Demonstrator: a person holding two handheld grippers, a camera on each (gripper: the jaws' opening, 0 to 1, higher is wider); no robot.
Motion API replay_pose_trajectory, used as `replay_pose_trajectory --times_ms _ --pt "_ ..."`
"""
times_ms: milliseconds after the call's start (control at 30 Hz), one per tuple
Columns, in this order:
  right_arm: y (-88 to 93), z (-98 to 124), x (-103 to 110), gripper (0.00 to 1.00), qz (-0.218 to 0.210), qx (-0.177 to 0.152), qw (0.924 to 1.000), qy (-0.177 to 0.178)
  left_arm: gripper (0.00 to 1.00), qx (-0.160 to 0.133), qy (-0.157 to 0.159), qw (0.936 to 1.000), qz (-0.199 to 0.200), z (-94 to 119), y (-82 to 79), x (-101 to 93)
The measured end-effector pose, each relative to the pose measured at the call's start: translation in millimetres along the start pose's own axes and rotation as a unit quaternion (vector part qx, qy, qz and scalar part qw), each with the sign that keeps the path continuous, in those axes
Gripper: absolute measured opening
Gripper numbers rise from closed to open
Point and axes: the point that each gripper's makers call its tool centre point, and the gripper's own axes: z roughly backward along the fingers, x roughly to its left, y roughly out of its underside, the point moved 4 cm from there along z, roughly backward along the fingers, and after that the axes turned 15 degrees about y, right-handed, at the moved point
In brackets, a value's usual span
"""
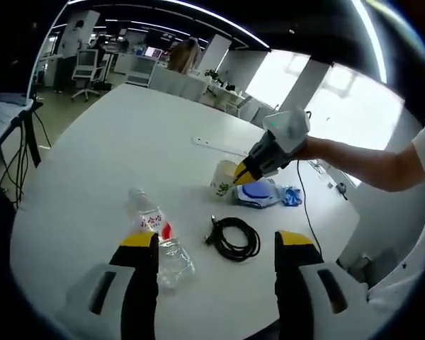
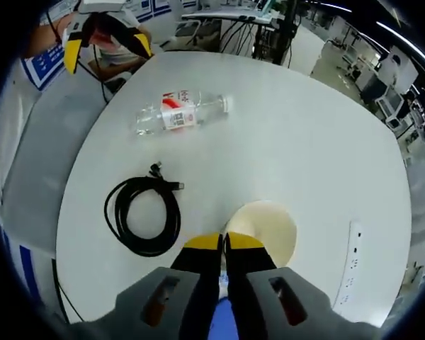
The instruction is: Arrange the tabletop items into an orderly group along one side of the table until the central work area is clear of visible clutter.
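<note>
Two grippers work: the right gripper (image 2: pixel 224 242), jaws pressed on the cup (image 2: pixel 265 228) rim at mid-table, while the left gripper (image 1: pixel 216 244), jaws spread, sits nearest the bottle (image 1: pixel 158 237), which lies lengthwise just ahead, beside the cable (image 1: pixel 234 238).

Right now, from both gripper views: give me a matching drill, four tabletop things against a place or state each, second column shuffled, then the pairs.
Things:
1. plastic bottle
2. black cable
3. paper cup
4. power strip

Places or states:
A. coiled in a loop on the table
B. rim pinched by the right tongs
C. lying on its side, red and white label showing
D. flat near the table's far edge

Pairs: 1-C, 2-A, 3-B, 4-D
</note>
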Motion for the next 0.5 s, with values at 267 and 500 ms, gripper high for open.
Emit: replay_pose_trajectory --times_ms 267,500 --pt "-1.0 0.9 2.6 0.03 -0.006 -0.004 1.0 -0.003 0.67 0.0 0.0 1.0 0.0 -0.1 0.4 -1.2" --pt "-2.5 2.8 4.3 0.06 -0.01 -0.007 0.9999 -0.005 0.67 0.0 0.0 1.0 0.0 1.3 0.6 0.0"
